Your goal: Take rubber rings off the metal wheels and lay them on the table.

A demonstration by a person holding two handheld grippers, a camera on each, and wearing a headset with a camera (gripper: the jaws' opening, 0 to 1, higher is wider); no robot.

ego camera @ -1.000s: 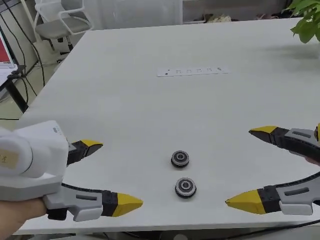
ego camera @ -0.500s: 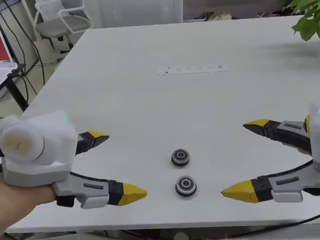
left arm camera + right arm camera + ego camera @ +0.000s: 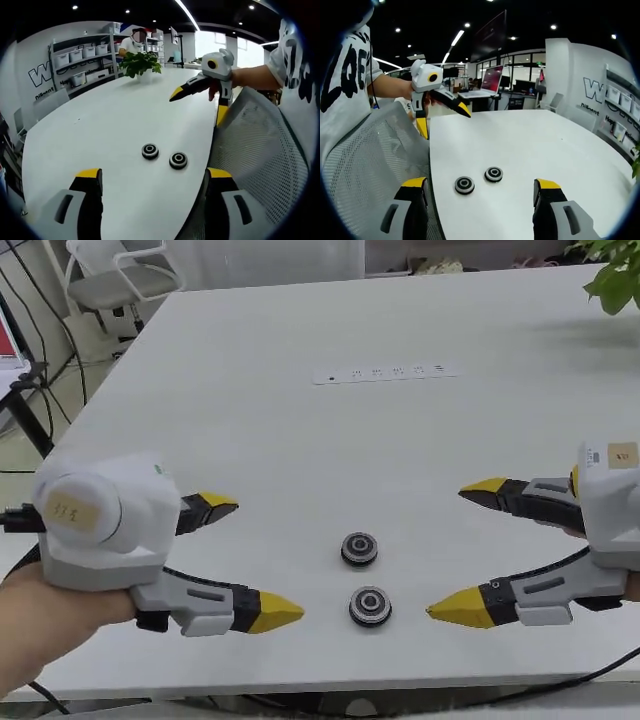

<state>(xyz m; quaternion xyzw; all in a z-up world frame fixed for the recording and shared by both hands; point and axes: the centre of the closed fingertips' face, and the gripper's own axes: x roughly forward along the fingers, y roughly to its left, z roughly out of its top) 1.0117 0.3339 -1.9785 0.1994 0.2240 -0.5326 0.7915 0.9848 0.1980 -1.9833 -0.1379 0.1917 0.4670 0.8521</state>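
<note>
Two small metal wheels with black rubber rings lie flat near the table's front edge: a far wheel (image 3: 359,549) (image 3: 150,151) (image 3: 493,174) and a near wheel (image 3: 370,606) (image 3: 178,160) (image 3: 464,184). My left gripper (image 3: 260,558) (image 3: 152,181) (image 3: 445,117) hovers to their left, open and holding nothing. On their right my right gripper (image 3: 455,550) (image 3: 482,190) (image 3: 197,102) is open too, with nothing between its yellow tips. Both grippers point inward at the wheels without touching them.
The white table (image 3: 300,440) carries a flush power strip (image 3: 385,373) at mid-depth. A potted plant (image 3: 612,278) (image 3: 140,62) stands at the far right corner. An office chair (image 3: 120,275) is behind the far left corner, and a mesh chair back (image 3: 370,160) sits at the near edge.
Both grippers have moved inward toward the wheels, the left one rightward and the right one leftward. The wheels have stayed put.
</note>
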